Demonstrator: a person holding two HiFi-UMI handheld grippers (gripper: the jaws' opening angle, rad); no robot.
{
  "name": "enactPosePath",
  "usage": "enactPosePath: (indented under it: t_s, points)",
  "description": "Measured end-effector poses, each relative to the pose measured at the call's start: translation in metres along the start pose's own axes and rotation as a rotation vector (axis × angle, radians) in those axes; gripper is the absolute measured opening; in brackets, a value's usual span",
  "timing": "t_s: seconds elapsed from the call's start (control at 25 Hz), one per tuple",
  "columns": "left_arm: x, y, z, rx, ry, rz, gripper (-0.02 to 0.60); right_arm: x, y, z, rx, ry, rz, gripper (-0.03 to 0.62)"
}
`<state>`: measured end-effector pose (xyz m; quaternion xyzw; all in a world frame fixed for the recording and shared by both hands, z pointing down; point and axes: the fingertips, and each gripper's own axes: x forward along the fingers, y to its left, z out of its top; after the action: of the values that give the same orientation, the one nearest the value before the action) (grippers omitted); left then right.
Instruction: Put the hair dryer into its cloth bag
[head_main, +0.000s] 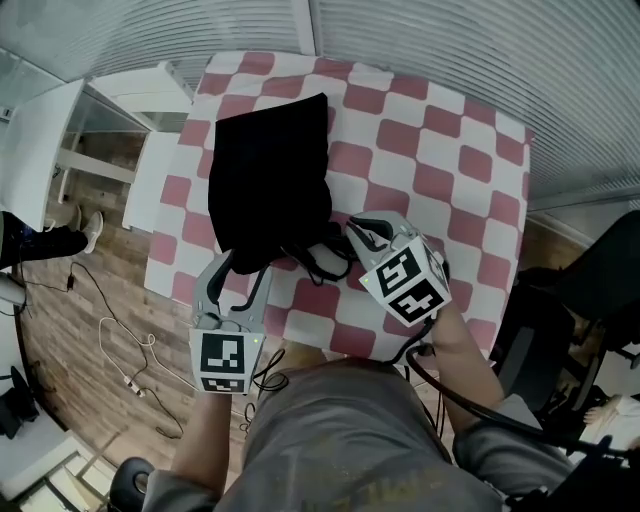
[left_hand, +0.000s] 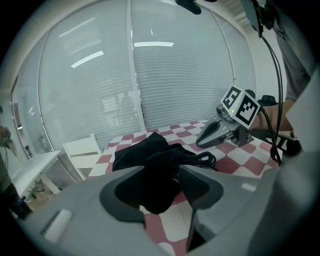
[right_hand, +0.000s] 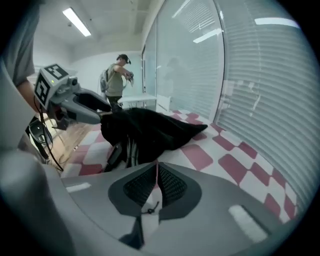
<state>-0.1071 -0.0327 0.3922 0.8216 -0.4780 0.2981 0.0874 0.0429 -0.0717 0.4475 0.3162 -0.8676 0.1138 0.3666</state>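
Cloth bag (head_main: 265, 180) looked limp and light, best pinched at its near hem; left gripper (head_main: 240, 265) clamped that fabric, right gripper (head_main: 362, 232) sat closed, seemingly empty.

Head view sits up on the person, staring almost straight down at the red-and-white checkered table (head_main: 440, 160) from well above. Left gripper view is low at the near edge, facing the glass wall with blinds (left_hand: 175, 85), and catches the right gripper (left_hand: 202, 140). Right gripper view is low too, looking along the table past the left gripper (right_hand: 102, 109). All three share the black cloth bag (head_main: 268, 180).
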Motion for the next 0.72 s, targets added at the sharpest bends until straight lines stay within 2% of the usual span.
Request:
enactPosePath:
  t_s: [0.08,0.28,0.4,0.52,0.56,0.72]
  points:
    - [0.004,0.0,-0.004,0.017,0.021,-0.006,0.213,0.003,-0.004,-0.016,-0.007,0.058,-0.036,0.029]
    - [0.021,0.007,-0.018,0.073,0.104,-0.02,0.21,0.009,0.007,-0.003,-0.027,-0.03,0.033,0.042]
    - [0.027,0.011,-0.025,0.1,0.142,-0.016,0.155,0.02,0.008,0.001,0.005,-0.014,0.114,0.049]
    - [0.029,0.019,-0.023,0.115,0.15,0.002,0.03,0.024,0.008,0.001,0.013,0.023,0.212,0.058]
    - [0.03,0.021,-0.021,0.119,0.15,-0.001,0.009,0.025,0.009,0.0,0.023,0.032,0.247,0.06]
    - [0.03,0.021,-0.012,0.097,0.128,-0.039,0.008,0.024,0.015,-0.001,0.117,0.051,0.365,0.032]
